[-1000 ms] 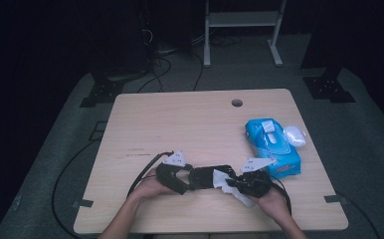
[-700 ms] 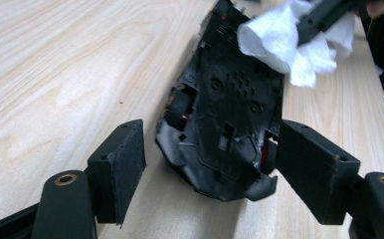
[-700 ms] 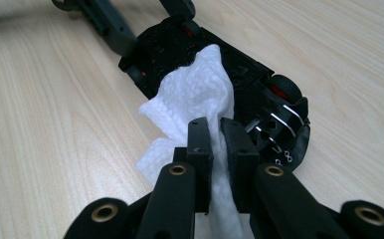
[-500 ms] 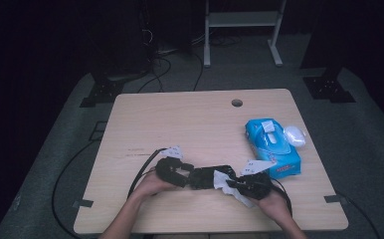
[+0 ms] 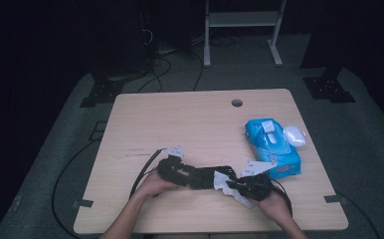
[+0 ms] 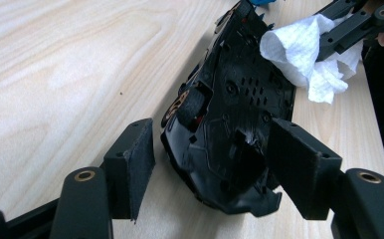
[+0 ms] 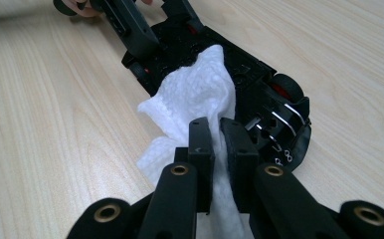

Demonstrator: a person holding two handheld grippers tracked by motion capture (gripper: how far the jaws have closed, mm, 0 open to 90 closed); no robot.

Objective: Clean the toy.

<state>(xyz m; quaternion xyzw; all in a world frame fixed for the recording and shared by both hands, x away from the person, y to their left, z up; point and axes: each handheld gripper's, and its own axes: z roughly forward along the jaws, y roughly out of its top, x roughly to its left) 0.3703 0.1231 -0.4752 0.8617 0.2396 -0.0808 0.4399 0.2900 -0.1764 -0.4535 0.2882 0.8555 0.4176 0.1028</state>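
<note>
A black toy car (image 6: pixel 230 99) rests tipped on its side on the wooden table (image 5: pixel 180 124), underside toward my left gripper (image 6: pixel 212 144). The left jaws straddle the car's end and have just been closing; one pad (image 6: pixel 299 164) meets the chassis, the other pad (image 6: pixel 133 159) stands a sliver off it. My right gripper (image 7: pixel 219 129) is shut on a white wipe (image 7: pixel 195 94) that lies bunched against the car's underside (image 7: pixel 259 84). In the high view both grippers, left (image 5: pixel 200 177) and right (image 5: pixel 232 185), meet at the car (image 5: pixel 207 178) near the front edge.
A blue pack of wipes (image 5: pixel 272 147) lies at the right of the table, with a small white object (image 5: pixel 294 135) beside it. A cable hole (image 5: pixel 237 103) sits near the far edge. A black cable (image 5: pixel 143 174) loops left of my left hand.
The left jaws have narrowed around the car. Both hands stay roughly where they were, with the wipe still against the car.
</note>
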